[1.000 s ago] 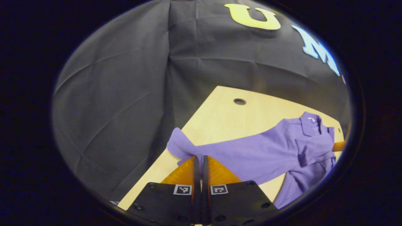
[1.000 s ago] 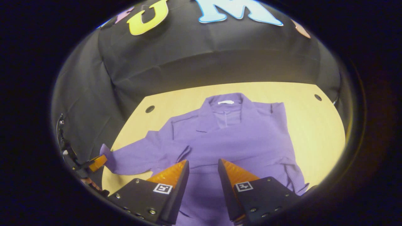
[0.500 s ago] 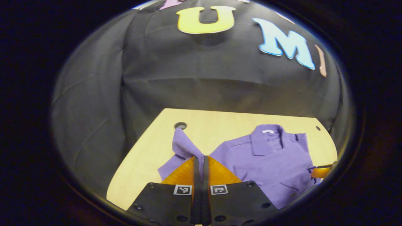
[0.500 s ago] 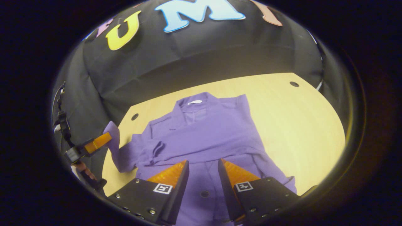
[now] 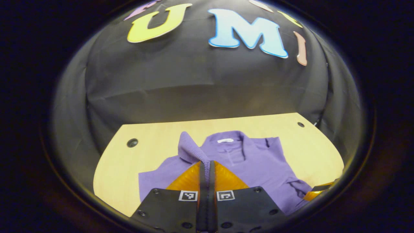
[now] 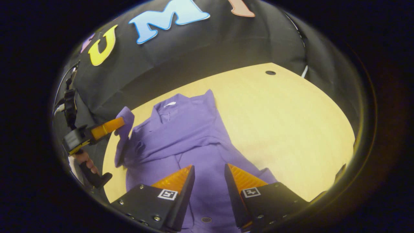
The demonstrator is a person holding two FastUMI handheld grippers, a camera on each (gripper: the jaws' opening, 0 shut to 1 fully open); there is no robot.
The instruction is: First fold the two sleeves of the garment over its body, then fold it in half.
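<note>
Lying on the pale wooden table (image 5: 152,150), the purple garment (image 5: 255,161) has its collar toward the booth wall. The left tool (image 5: 207,165) has its fingers pressed together on the ribbed cuff of one sleeve (image 5: 189,150), lifted above the garment's body; in the right gripper view that tool (image 6: 121,123) holds the cuff at the garment's left edge. The right tool (image 6: 209,170) hangs over the lower body, fingers parted, apparently holding nothing.
</note>
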